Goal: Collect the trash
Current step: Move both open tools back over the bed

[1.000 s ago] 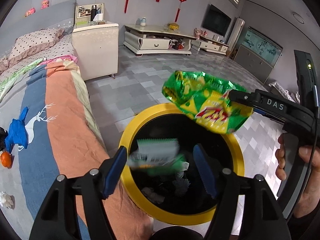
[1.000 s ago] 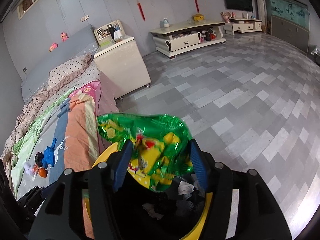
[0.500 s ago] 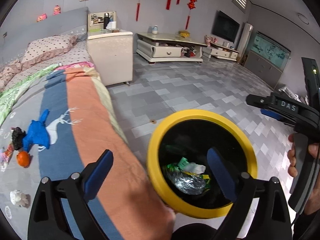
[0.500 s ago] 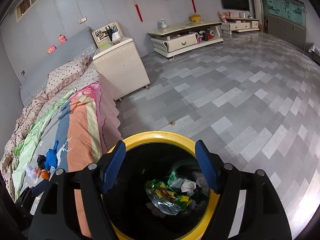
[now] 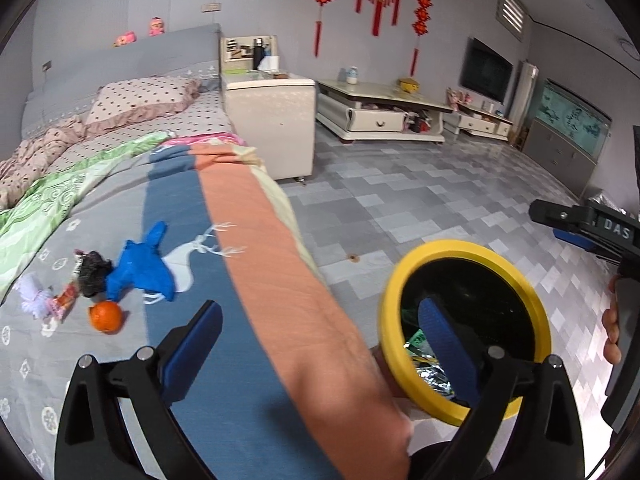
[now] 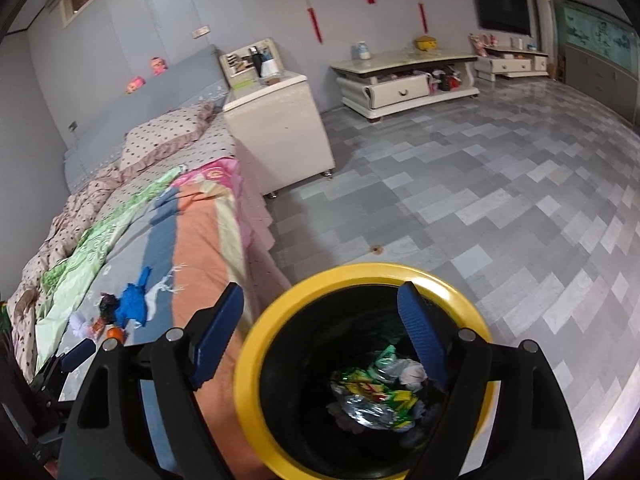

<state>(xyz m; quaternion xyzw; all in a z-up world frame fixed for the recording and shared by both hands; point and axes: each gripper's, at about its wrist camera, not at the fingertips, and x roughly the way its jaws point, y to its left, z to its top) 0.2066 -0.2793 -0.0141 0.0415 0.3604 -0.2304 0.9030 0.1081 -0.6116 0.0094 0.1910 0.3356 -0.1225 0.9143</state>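
The trash left to pick up lies on the bed (image 5: pixel 248 264), in a little pile well away from the yellow bin (image 5: pixel 464 248) on the floor. There is a blue rag (image 5: pixel 140 268), an orange (image 5: pixel 105 316), a dark fuzzy clump (image 5: pixel 93 272) and small pink and white bits (image 5: pixel 38 300). The rag looks soft and light; pinch it in the middle. The orange is round and may roll, so grip it across its sides.

The left gripper (image 5: pixel 316 344) has wide jaws holding nothing. The right gripper (image 6: pixel 320 328) jaws are opening, also with nothing between them. The bin holds shiny wrappers (image 6: pixel 376 392).

The small bits are blurry, maybe paper. The bin's bottom is hidden.
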